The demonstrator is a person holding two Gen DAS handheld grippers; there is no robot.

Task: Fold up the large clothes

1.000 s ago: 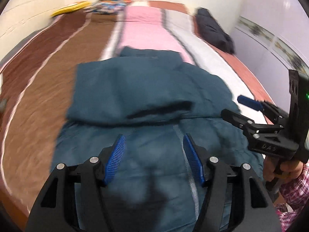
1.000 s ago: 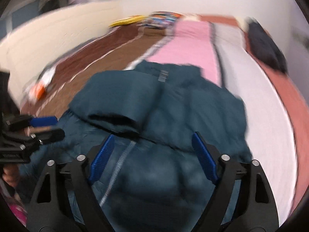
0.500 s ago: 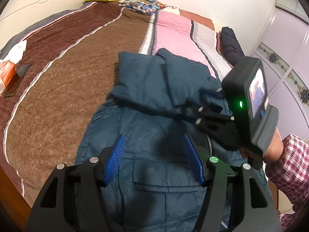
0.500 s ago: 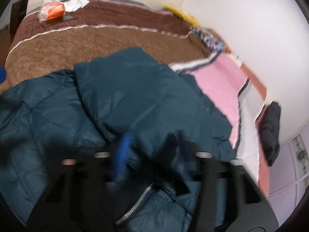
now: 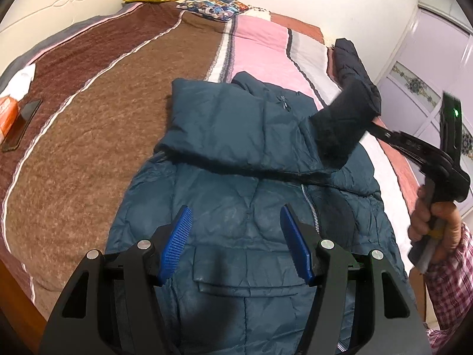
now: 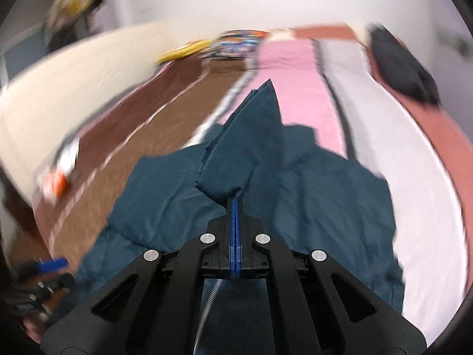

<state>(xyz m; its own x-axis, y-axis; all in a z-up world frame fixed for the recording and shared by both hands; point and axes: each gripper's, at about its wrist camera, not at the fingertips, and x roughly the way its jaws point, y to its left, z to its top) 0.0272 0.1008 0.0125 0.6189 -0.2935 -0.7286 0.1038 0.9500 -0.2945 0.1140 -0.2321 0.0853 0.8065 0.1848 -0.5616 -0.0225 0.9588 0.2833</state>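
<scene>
Snapped together since the earlier frame: right gripper, pads now pinching a sleeve end just ahead, lifting it off the teal jacket spread on the bed. Mid-fold (sleeve step, seemingly); next, laying it across the chest. Left gripper spread, hovering empty above the jacket front.
</scene>
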